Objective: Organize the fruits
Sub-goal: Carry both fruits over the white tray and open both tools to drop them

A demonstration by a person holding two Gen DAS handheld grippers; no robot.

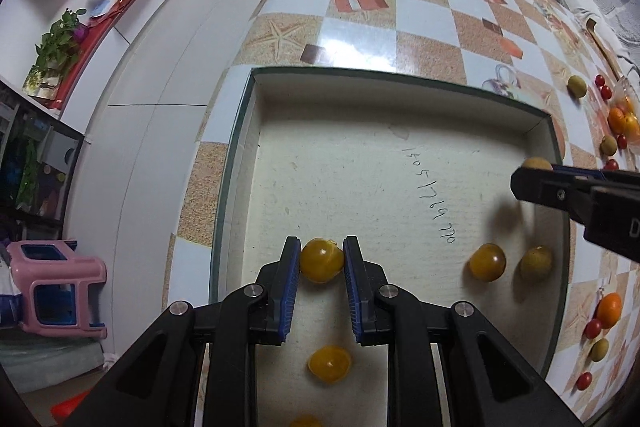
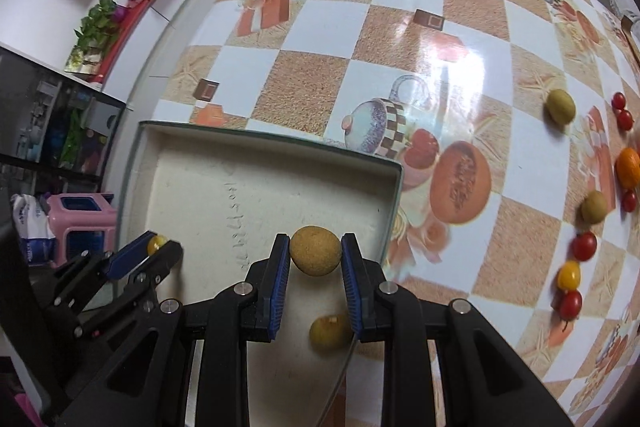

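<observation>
Checkered glossy counter [image 2: 320,75] under shallow box [image 1: 400,167]; above box floor, left tool [image 1: 321,259] clamped on yellow tomato [image 1: 321,259], right tool [image 2: 315,255] on tan longan [image 2: 315,255]: both light, round, probably slippery and bruisable, best pinched gently across middle.

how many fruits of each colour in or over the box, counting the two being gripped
yellow fruits: 4, one in the left gripper
brown fruits: 2, one in the right gripper
total: 6
</observation>
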